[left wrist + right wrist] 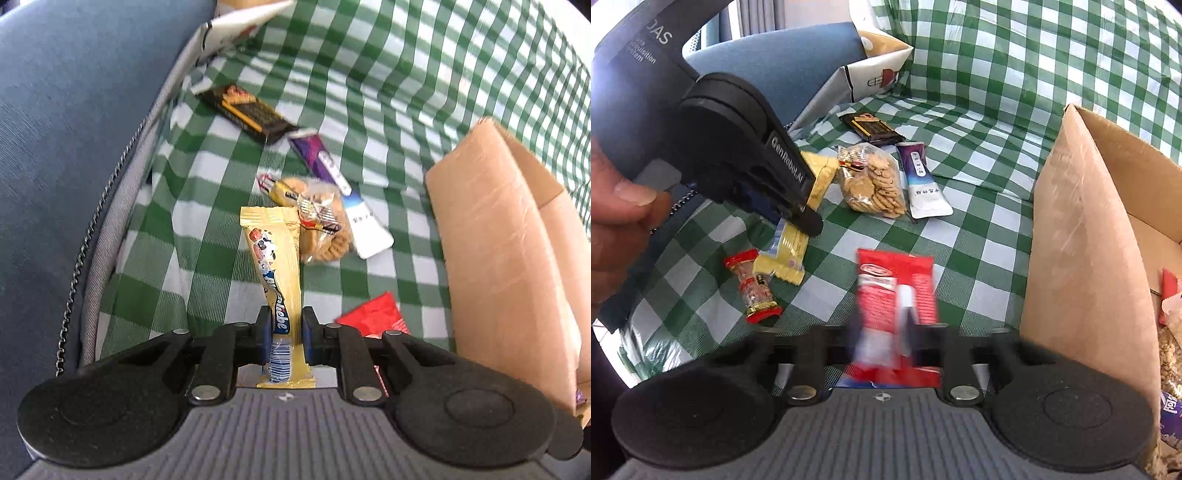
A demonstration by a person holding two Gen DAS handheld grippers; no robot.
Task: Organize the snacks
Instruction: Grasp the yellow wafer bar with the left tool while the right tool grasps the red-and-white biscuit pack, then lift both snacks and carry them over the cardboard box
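Note:
My left gripper (pixel 284 332) is shut on a yellow snack bar (pixel 275 258) and holds it above the green checked cloth (pixel 369 74). The right wrist view shows that gripper (pixel 809 218) from the side, with the yellow bar (pixel 792 251) in it. My right gripper (pixel 886 332) is shut on a red snack packet (pixel 895 291), blurred by motion, left of the cardboard box (pixel 1082 258). A bag of cookies (pixel 873 182), a purple-and-white pouch (pixel 921 181) and a dark chocolate bar (pixel 871 127) lie further back. A small red-ended candy (pixel 755 290) lies at the left.
The cardboard box (pixel 506 258) stands open at the right with several snacks inside. A white paper bag (pixel 875 77) stands at the back. A blue zipped cushion (pixel 55 147) borders the cloth on the left.

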